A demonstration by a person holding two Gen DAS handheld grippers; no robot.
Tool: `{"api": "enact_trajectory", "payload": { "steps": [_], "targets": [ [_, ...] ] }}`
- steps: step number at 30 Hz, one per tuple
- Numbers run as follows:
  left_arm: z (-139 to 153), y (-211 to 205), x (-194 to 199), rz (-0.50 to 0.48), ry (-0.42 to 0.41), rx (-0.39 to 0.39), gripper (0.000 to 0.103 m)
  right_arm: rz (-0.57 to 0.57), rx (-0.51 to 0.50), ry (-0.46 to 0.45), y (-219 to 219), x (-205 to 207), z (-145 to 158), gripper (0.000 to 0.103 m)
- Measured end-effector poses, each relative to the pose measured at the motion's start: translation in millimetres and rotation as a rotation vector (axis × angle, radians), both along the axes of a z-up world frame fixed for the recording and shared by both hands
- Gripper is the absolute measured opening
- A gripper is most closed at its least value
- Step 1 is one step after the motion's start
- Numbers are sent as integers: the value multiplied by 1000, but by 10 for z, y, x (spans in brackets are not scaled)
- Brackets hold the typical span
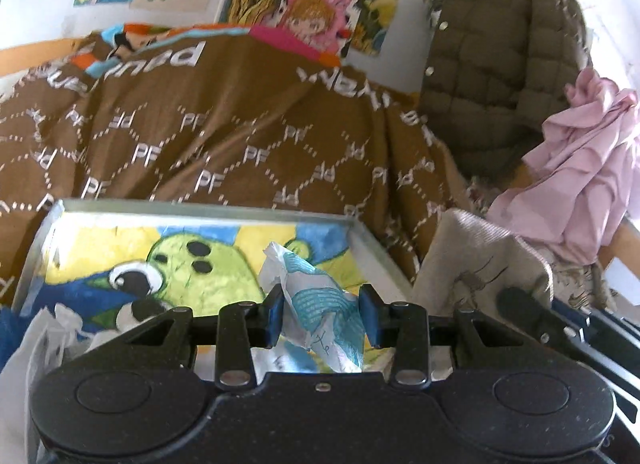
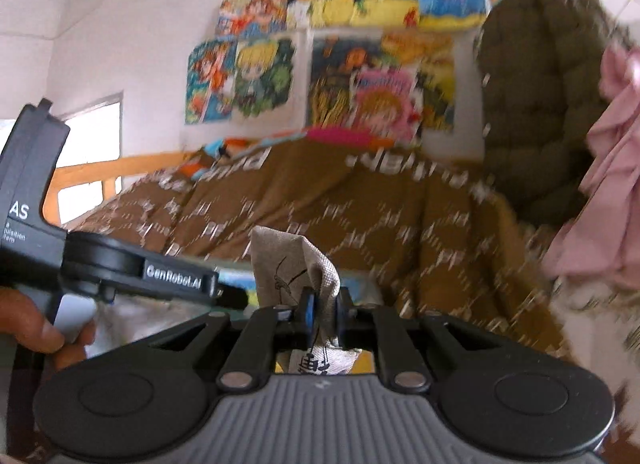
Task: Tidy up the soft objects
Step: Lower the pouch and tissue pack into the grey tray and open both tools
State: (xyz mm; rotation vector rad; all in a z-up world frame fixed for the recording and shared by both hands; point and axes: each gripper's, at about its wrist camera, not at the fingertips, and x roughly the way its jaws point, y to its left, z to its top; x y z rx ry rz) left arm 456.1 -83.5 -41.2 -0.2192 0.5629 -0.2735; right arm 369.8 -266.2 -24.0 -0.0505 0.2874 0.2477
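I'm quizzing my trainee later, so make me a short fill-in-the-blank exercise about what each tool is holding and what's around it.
1. The left tool grips a white and ____ crumpled cloth.
2. The right tool is shut on a ____ fabric pouch.
3. The bedspread behind the tray is ____.
4. Beside the quilted jacket hangs a ____ garment.

Missing words: blue; beige; brown; pink

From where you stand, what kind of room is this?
Most likely a bedroom: a brown patterned bedspread over a wooden-framed bed, cartoon posters on the wall, and a quilted jacket hanging beside it.
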Motion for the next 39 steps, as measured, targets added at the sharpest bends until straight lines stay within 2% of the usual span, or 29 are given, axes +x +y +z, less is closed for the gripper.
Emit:
{"api": "enact_trajectory", "payload": {
  "steps": [3,4,7,11,16,24,30,39],
  "targets": [
    [-45,54,0,9,21,-5,41,8,12,43,21,38,-34,14],
    [-52,68,-4,11,27,-6,41,6,23,50,13,42,-34,17],
    [-68,82,-6,9,51,-4,41,-5,89,93,-58,92,-37,27],
    [-63,49,19,11,70,5,41,-45,165,133,-214,162,-68,29],
    [-56,-17,81,17,91,4,42,-84,203,141,-358,237,-78,43],
    [-124,-74,152,23,117,-1,45,-123,201,157,-404,270,-115,68],
    [-129,-93,143,23,121,-12,56,-144,194,145,-447,260,-80,83],
    [-92,-128,29,14,106,-2,71,-142,192,135,-491,225,-29,92]
  ]
}}
